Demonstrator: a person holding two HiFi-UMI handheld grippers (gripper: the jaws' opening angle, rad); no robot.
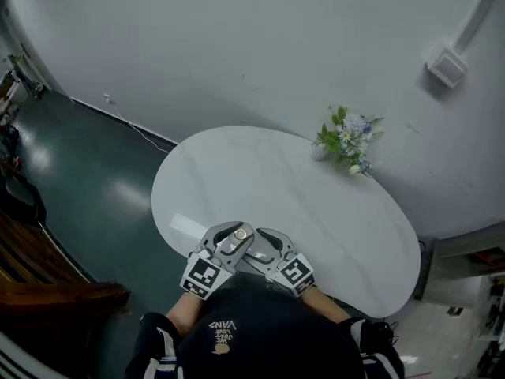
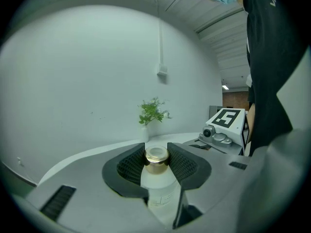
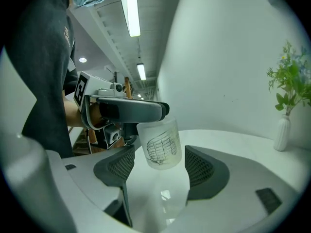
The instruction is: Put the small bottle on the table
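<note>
Lowering is best done slowly and upright, the small bottle (image 2: 158, 186) being clamped at its neck by the left gripper (image 2: 156, 163) over the near edge of the table (image 1: 316, 212), with the right gripper (image 3: 160, 169) spread wide and seemingly clear of it.

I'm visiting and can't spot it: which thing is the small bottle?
Find the white oval table, then its near edge, where the left gripper grips the bottle. It is frosted with a gold cap, unlike the white vase of flowers opposite.
</note>
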